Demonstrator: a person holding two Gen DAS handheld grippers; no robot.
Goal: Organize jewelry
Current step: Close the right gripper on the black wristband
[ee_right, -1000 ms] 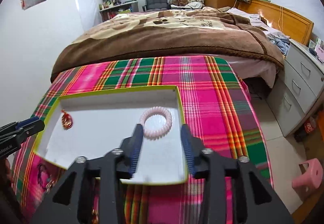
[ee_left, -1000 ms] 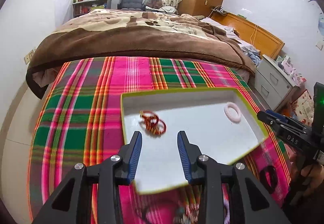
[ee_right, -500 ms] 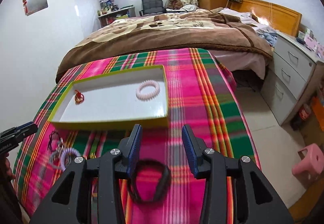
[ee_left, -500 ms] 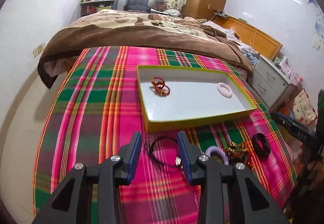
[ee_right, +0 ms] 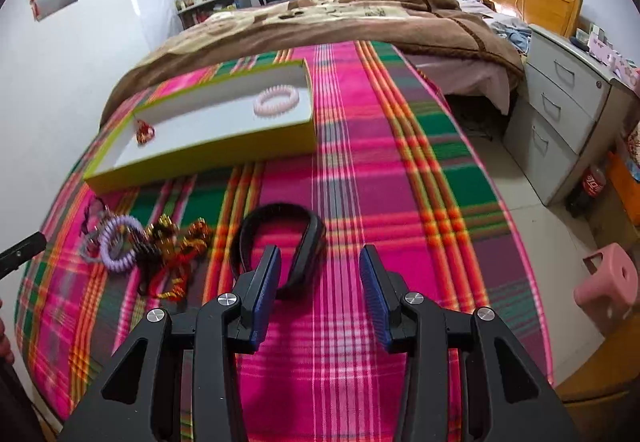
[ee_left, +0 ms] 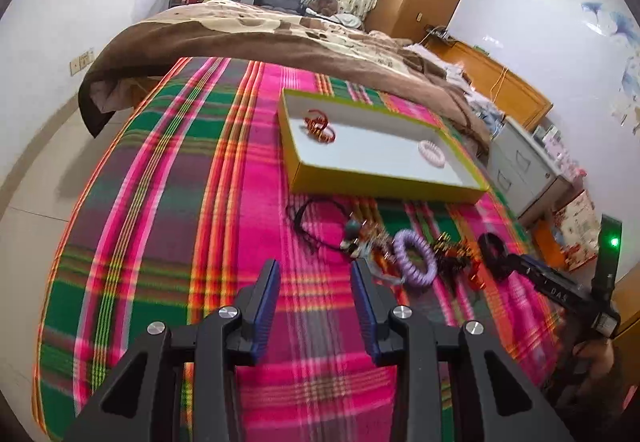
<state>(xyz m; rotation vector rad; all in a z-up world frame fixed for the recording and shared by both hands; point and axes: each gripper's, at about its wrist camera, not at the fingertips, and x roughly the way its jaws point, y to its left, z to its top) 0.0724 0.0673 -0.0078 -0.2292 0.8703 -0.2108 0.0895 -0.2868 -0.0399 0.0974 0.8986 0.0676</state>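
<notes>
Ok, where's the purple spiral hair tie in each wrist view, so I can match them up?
Left wrist: the purple spiral hair tie lies right of centre on the plaid blanket, just right of the left claw's tips.
Right wrist: it lies at the left edge, in the loose pile.
Shared landmark: the shallow yellow-green box beyond it.

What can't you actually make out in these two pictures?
- Tangled pile beside the purple coil, left wrist view: blurred, separate pieces unclear.
- Red and gold trinket in the tray, right wrist view: too small and blurred to identify.
- Black band, right wrist view: its near end is hidden behind the right gripper.
</notes>
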